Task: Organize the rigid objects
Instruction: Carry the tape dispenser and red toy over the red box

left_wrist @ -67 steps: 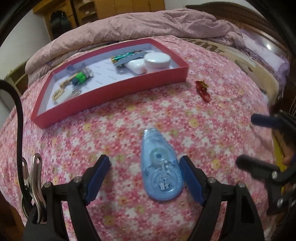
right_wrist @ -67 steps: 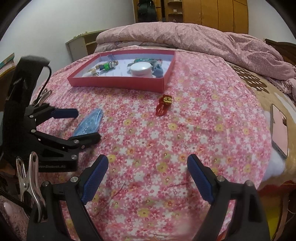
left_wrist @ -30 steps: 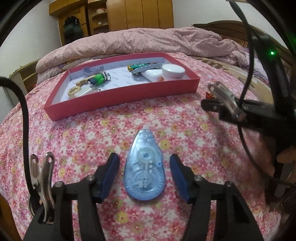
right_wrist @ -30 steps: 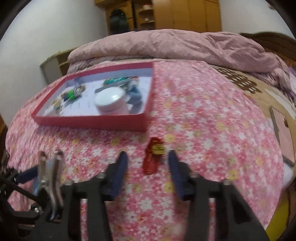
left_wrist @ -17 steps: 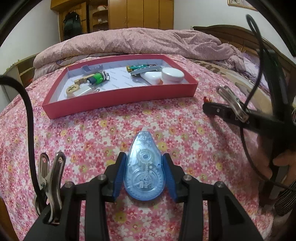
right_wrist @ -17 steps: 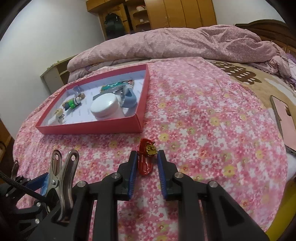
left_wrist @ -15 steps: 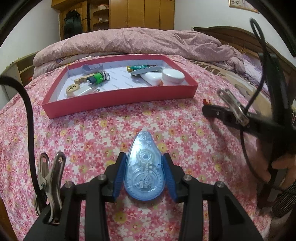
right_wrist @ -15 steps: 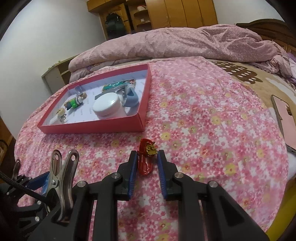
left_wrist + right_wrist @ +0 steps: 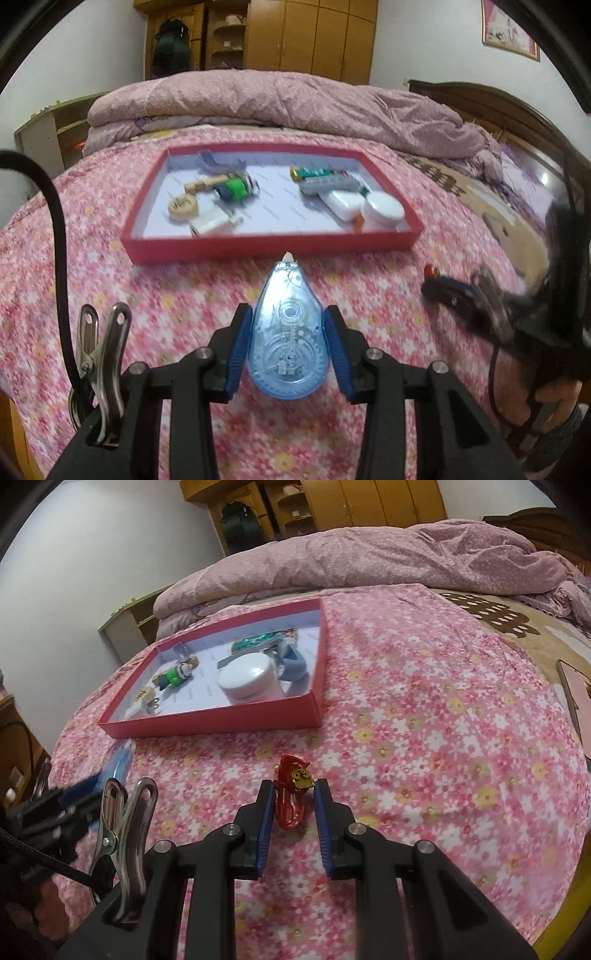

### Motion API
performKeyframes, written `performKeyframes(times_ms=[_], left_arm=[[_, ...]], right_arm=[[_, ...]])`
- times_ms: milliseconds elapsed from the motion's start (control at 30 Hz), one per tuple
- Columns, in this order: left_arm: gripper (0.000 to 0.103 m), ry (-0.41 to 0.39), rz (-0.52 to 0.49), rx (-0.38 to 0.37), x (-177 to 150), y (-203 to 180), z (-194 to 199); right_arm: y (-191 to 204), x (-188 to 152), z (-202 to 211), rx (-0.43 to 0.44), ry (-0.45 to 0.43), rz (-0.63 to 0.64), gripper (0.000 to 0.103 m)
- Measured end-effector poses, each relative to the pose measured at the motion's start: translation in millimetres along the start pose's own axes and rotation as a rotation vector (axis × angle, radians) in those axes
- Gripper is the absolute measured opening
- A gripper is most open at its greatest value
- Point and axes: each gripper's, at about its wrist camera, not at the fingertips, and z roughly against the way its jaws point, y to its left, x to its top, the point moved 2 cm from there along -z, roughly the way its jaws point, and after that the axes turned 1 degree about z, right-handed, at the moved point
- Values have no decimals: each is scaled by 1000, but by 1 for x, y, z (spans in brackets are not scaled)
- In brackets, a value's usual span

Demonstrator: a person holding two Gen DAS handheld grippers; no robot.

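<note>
My left gripper is shut on a clear blue correction tape dispenser, held above the floral bedspread with its white tip toward the red tray. My right gripper is shut on a small red clip with a gold charm, just off the bedspread. In the right wrist view the left gripper and the blue dispenser show blurred at the left. The red tray holds several small items, among them a white round case.
A folded pink quilt lies behind the tray. A phone in a pink case rests at the bed's right edge. A wooden headboard and wardrobes stand beyond. A hand holds the right gripper at the lower right.
Both grippers closed, the left on the blue dispenser, the right on the red clip. The left gripper then lifted the dispenser and carried it toward the tray.
</note>
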Motion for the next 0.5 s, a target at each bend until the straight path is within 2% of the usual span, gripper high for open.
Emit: performKeyframes(times_ms=[267, 500], left_arm=[[42, -72, 22, 12, 42, 15, 7], [42, -103, 25, 27, 80, 25, -8]], right_arm=[[8, 10, 5, 16, -19, 23, 23], [12, 16, 6, 18, -18, 37, 23]])
